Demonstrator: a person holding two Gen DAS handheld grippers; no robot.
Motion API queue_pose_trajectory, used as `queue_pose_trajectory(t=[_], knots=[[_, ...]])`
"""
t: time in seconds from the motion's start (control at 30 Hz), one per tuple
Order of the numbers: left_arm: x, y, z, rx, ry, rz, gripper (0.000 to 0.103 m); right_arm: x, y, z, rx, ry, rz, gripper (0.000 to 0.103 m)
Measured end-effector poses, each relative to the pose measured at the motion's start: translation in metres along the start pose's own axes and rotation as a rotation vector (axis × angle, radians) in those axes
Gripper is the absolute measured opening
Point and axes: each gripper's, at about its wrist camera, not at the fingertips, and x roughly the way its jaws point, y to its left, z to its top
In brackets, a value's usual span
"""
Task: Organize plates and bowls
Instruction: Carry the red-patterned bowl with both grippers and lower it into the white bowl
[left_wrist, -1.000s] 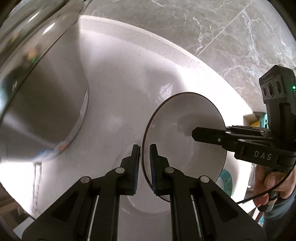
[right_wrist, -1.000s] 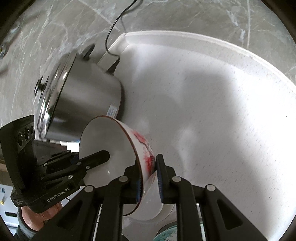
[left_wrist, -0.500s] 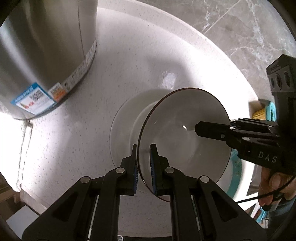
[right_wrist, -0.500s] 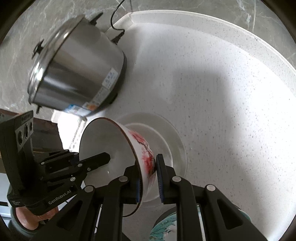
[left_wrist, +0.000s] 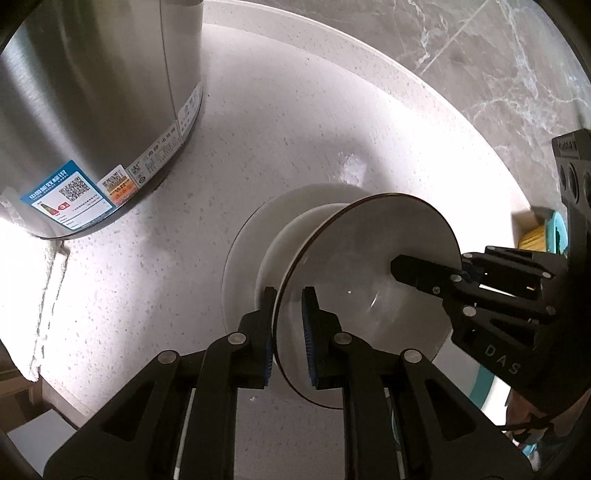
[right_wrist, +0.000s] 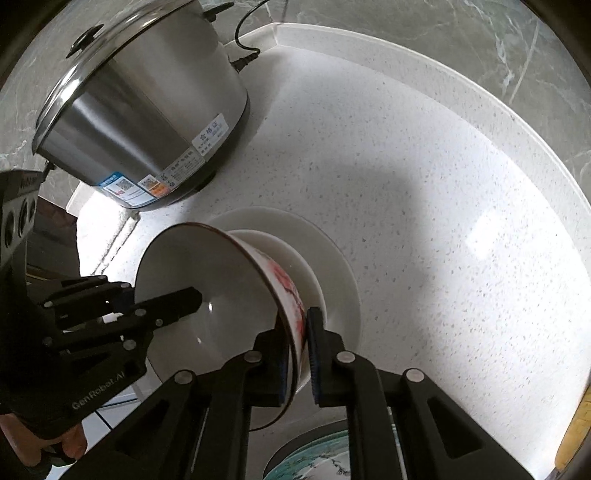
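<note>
Two grippers, left gripper (left_wrist: 288, 332) and right gripper (right_wrist: 297, 354), each clamped on bowl (left_wrist: 369, 273) rim.

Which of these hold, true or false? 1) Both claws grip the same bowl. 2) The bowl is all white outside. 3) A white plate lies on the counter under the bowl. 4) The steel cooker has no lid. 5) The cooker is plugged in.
1) True. The left claw and the right claw each pinch the rim of the bowl, on opposite sides.
2) False. Its outer wall carries a red pattern, and its rim is dark.
3) True. The white plate lies flat on the counter, with the bowl just above it; contact cannot be told.
4) False. The steel cooker has a lid with a black knob.
5) True. A black cord enters its back.
</note>
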Motion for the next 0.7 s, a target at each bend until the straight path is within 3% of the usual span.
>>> queue_pose_trajectory(t=[0.17, 0.3, 0.7], knots=[[-0.002, 0.007, 0.0, -0.02, -0.035, -0.021, 0.014, 0.0, 0.0, -0.002, 0.002, -0.019, 0.006, 0.01], [-0.004, 0.014, -0.001, -0.042, -0.056, -0.051, 0.015, -0.002, -0.01, -0.004, 0.053, -0.026, 0.058, 0.012], [0.0, 0.028, -0.004, -0.091, -0.069, -0.099, 0.015, -0.006, -0.024, -0.004, 0.159, -0.007, 0.128, 0.017]])
